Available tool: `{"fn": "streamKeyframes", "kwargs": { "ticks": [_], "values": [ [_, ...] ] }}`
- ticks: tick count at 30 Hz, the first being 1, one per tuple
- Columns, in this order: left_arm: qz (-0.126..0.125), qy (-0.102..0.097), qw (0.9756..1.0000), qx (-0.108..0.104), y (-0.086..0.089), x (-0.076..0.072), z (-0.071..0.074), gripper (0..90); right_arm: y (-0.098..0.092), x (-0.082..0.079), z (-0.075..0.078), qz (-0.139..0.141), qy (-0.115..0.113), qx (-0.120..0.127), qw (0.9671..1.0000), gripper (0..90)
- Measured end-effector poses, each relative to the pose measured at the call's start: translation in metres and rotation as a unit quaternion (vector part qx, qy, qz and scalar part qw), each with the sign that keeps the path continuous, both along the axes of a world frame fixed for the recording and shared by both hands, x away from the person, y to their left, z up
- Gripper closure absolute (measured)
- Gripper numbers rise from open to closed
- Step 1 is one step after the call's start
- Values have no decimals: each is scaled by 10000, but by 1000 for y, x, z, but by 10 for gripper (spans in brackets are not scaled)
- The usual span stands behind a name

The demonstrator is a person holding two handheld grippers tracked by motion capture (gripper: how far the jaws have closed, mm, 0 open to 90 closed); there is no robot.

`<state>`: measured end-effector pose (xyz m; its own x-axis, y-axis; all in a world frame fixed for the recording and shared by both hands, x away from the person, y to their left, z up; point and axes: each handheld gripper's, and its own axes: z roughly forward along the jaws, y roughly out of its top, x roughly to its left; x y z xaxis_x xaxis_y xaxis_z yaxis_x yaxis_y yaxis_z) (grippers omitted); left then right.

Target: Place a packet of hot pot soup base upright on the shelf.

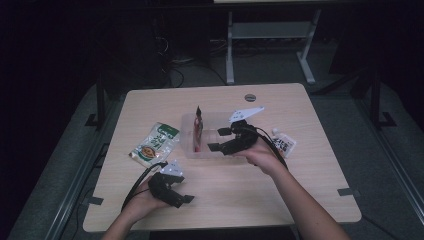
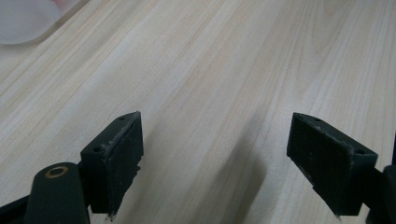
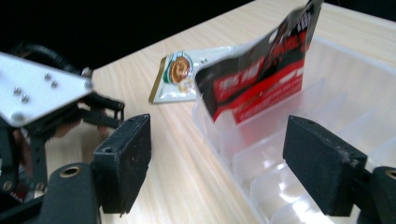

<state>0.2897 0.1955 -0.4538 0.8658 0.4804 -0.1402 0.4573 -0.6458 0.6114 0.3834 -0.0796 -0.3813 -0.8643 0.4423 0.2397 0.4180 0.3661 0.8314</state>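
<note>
At nine o'clock on the wooden table (image 1: 300, 165), a green-and-white food packet (image 1: 155, 143) lies flat; it carries a picture of a bowl and a green label with pale characters too small to read. In the right gripper view the same packet (image 3: 180, 77) shows a round brown emblem, its writing blurred.

At seven o'clock, near the table's front edge, the left gripper (image 1: 181, 200) rests in the person's left hand (image 1: 145, 202). In the left gripper view its jaws stand wide apart over bare wood, with nothing between them.

At the centre sits a clear plastic divided box (image 1: 187, 145). A red-and-black sachet (image 1: 198, 127) stands upright in its left part, leaning slightly. In the right gripper view the sachet (image 3: 261, 70) bears white lettering on red, too smeared to read, and sits in the box (image 3: 327, 93) against its near wall.

Just right of the box, the right gripper (image 1: 219, 139) points toward nine o'clock, held by the right hand (image 1: 262, 155). Its jaws are spread wide; the sachet is beyond them, untouched, and nothing is gripped.

At three o'clock a small white packet (image 1: 283, 142) with dark print, illegible, lies flat beside the right hand.
</note>
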Motion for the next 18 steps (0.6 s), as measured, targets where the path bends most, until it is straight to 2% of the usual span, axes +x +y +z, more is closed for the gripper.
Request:
{"fn": "streamKeyframes", "kwargs": {
  "ticks": [6, 18],
  "values": [
    [9, 23, 10000, 11, 0, 0, 0, 182, -10, -15, -8, 25, -125, -136, 9998, 233],
    [-5, -25, 10000, -51, 0, -2, 2, 202, -30, -45, -18, 48, -120, -300, 9995, 233]
  ]
}}
